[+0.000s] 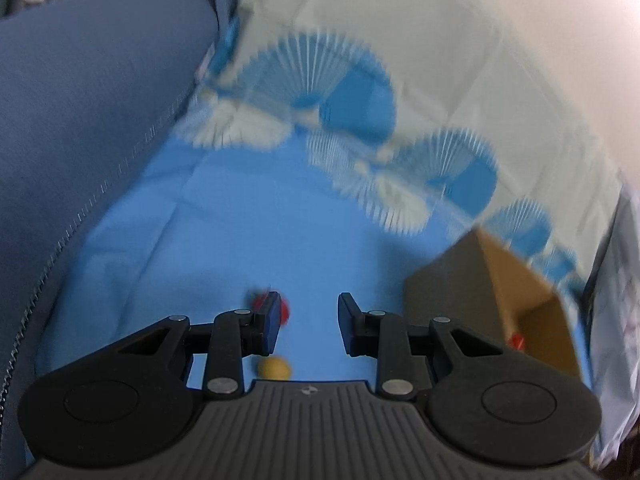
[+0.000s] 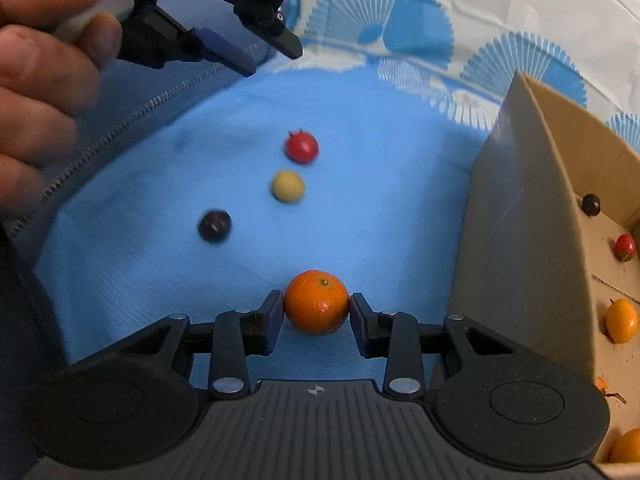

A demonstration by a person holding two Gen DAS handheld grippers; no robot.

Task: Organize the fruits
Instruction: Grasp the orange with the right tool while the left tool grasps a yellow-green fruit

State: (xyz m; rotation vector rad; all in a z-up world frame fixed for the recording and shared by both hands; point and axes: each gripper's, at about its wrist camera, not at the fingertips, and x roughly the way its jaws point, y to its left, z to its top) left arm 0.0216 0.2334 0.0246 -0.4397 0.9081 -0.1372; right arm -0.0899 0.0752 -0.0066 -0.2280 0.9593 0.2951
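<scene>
Clamping a small orange (image 2: 316,303) between its two pads, the right gripper (image 2: 316,312) held the fruit above the blue cloth (image 2: 380,184), each pad pressed against one side of the peel. The left gripper (image 1: 308,322) hung with its jaws partly apart and nothing between them; in the right wrist view it showed at the upper left, carried by a hand (image 2: 44,76) whose fingers wrapped the handle. Below its left finger, half hidden, lay a red fruit (image 1: 283,309), and nearer the camera a yellow fruit (image 1: 274,368) sat on the cloth.

From the right wrist view three loose fruits lay in a slanting row on the cloth: the red one farthest, the yellow one just beside it, and a dark, nearly black fruit (image 2: 215,225) nearer and to the left. A cardboard box (image 2: 532,200) stood open at the right edge of the cloth. Inside it were another dark fruit (image 2: 591,204), a red strawberry-like fruit (image 2: 625,247) and an orange-yellow fruit (image 2: 621,320), well apart on the box floor. A dark blue cushion (image 1: 88,100) with a stitched seam bordered the cloth on the left, and white fabric printed with blue fans (image 2: 380,24) lay behind.
</scene>
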